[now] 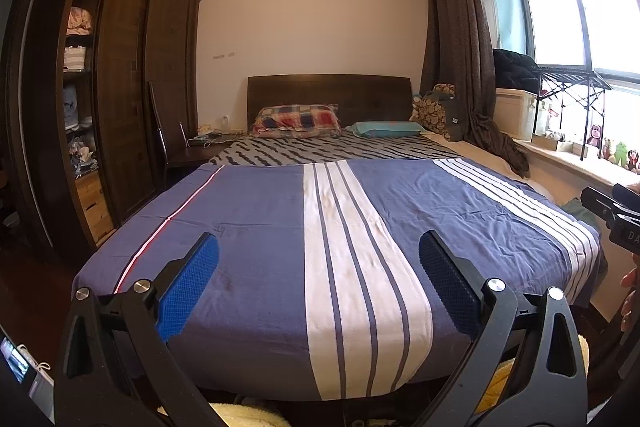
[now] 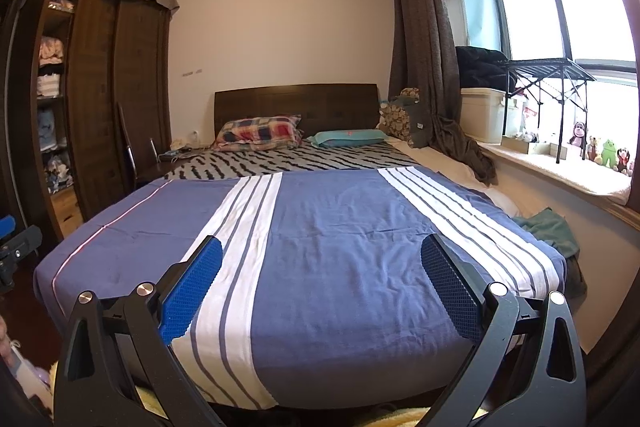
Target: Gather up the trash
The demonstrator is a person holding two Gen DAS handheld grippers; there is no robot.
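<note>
From the left wrist, the left gripper (image 1: 319,289) hangs over the foot of the bed (image 1: 256,227), its blue-padded fingers (image 1: 188,291) spread wide with nothing between them — only the blue bedspread (image 1: 260,247) with white stripes lies beneath. I can make out no trash on the cover from here. At the right edge the other tool and a person's fingers (image 1: 629,279) poke into view.

From the right wrist, the right gripper (image 2: 321,289) is likewise spread apart and empty above the same bedspread (image 2: 340,247). A rumpled green cloth (image 2: 550,227) lies at the bed's right edge, well right of the claw — whether it is trash I cannot tell.
</note>
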